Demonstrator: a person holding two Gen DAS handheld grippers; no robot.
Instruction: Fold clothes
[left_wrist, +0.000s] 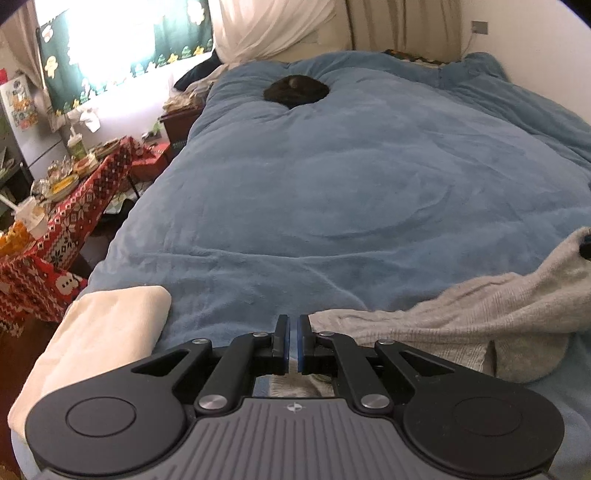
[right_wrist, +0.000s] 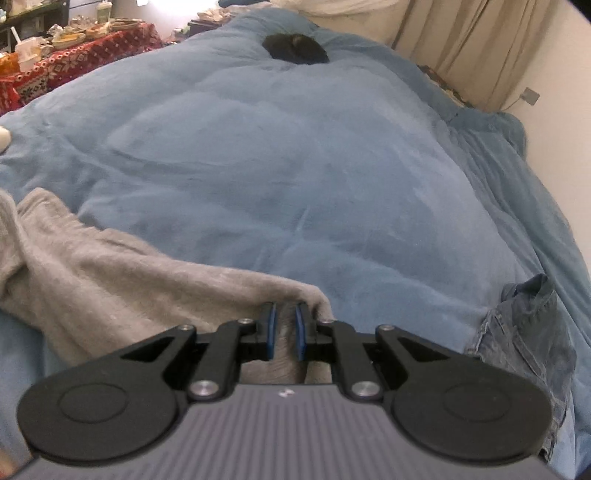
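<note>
Nearest the cameras, a grey knitted garment (left_wrist: 461, 314) lies stretched across the near edge of the bed, its long axis running side to side between the two tools; one limp end rises toward the right edge of the left wrist view, and in the right wrist view the cloth trails away to the left. Its fabric is soft, ribbed and fuzzy, gathered into loose folds. The left tool (left_wrist: 294, 341) has its blue-padded jaws drawn almost together, with only a sliver of gap; grey cloth shows just below and beside the pads, but whether any of it is pinched between them cannot be told. The right tool (right_wrist: 285, 330) is clamped on a bunched ridge of the same grey garment (right_wrist: 110, 273), which fills the narrow gap between its blue pads. Beside the left tool, to its left, rests a folded cream cloth (left_wrist: 99, 332), smooth and rectangular. At the right of the right wrist view lies a crumpled dark blue denim piece (right_wrist: 524, 332) with visible seams. Beyond these spreads the plush blue blanket (left_wrist: 351, 184) that covers the bed, faintly creased. Farther off, a small dark rounded shape (left_wrist: 295, 90) sits on the blanket near the head of the bed. To the left of the bed stands a desk (left_wrist: 74, 206) draped in a red-and-white patterned cloth and crowded with dishes, and pale curtains (left_wrist: 277, 26) hang behind.
</note>
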